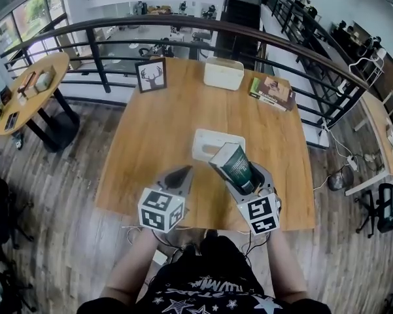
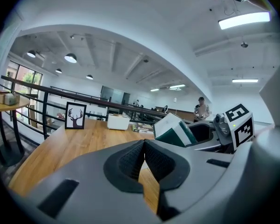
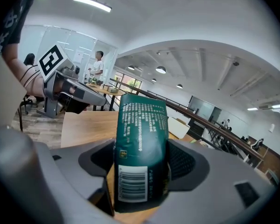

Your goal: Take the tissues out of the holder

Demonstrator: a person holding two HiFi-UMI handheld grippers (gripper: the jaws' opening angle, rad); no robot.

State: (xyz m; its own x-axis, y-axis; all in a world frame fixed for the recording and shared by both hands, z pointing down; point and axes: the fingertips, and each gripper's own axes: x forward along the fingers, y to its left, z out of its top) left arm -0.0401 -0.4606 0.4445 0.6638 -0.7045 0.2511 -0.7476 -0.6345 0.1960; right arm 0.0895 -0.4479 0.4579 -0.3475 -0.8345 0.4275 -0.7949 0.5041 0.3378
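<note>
A framed deer picture [image 1: 150, 74] is standing at the far edge of the wooden table [image 1: 140, 142], beyond and to the left of the white tissue holder [image 1: 212, 139]. A wide stretch of bare wood is lying open between them. Nearer than the holder and just to its left, the left gripper [image 1: 182, 173] is hovering over the table's near edge with its jaws pressed together on nothing. The holder's near right corner is disappearing behind the green tissue pack [image 1: 233, 165], which is tilting up clear of the holder, clamped between the jaws of the right gripper [image 1: 244, 178]. White print is running down the pack's green face, too small to read; a barcode on a white label is showing at its lower end. Past the holder, a white box [image 1: 223, 72] is sitting by the railing [image 1: 104, 25], and farther right some books [image 1: 273, 91] are lying near the table's edge, their titles unclear.
</note>
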